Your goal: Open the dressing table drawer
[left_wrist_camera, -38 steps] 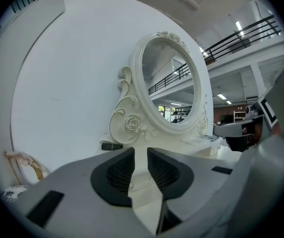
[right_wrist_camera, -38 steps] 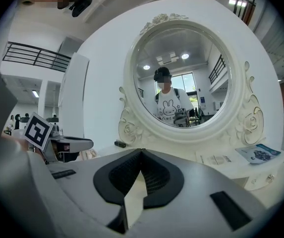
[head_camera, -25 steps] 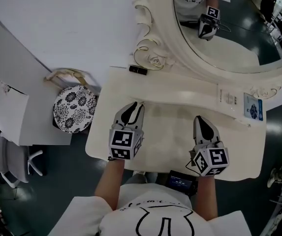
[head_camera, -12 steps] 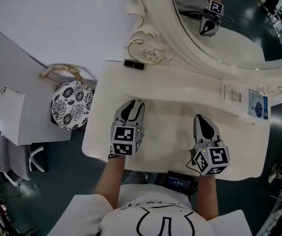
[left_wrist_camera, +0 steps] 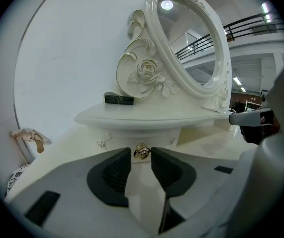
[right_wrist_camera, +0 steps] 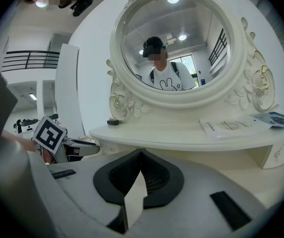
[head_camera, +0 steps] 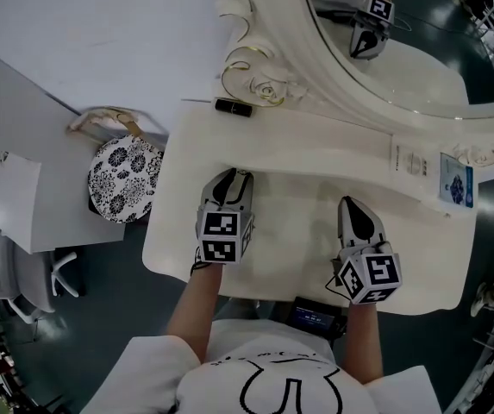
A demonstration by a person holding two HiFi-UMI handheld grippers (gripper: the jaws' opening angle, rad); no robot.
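– Gold knob point(left_wrist_camera: 142, 151) on the drawer point(left_wrist_camera: 127, 139)?
– Pointing straight back at left gripper point(left_wrist_camera: 141, 158), just past its parted jaws, in line with the gap. Drawer front lying crosswise, left to right.
– Right gripper point(right_wrist_camera: 141, 155)?
– Closed tip to tip.

**Two grippers held forward side by side: left parted, right closed**

The left gripper point(head_camera: 229, 179) reaches forward from the bare left forearm point(head_camera: 193, 313). Its tips are tilted somewhat downward, and its marker cube point(head_camera: 222, 238) sits behind the jaws, toward the person's body. In the left gripper view its dark pads point(left_wrist_camera: 113, 175) stand apart, with a clear gap running between them.

The right gripper point(head_camera: 356, 207) points the same way. It is off the left gripper's right flank, well apart from it, and is carried on the right forearm point(head_camera: 364, 339) with its own cube at the rear. In the right gripper view its pads meet at the tips, so the jaws are closed.
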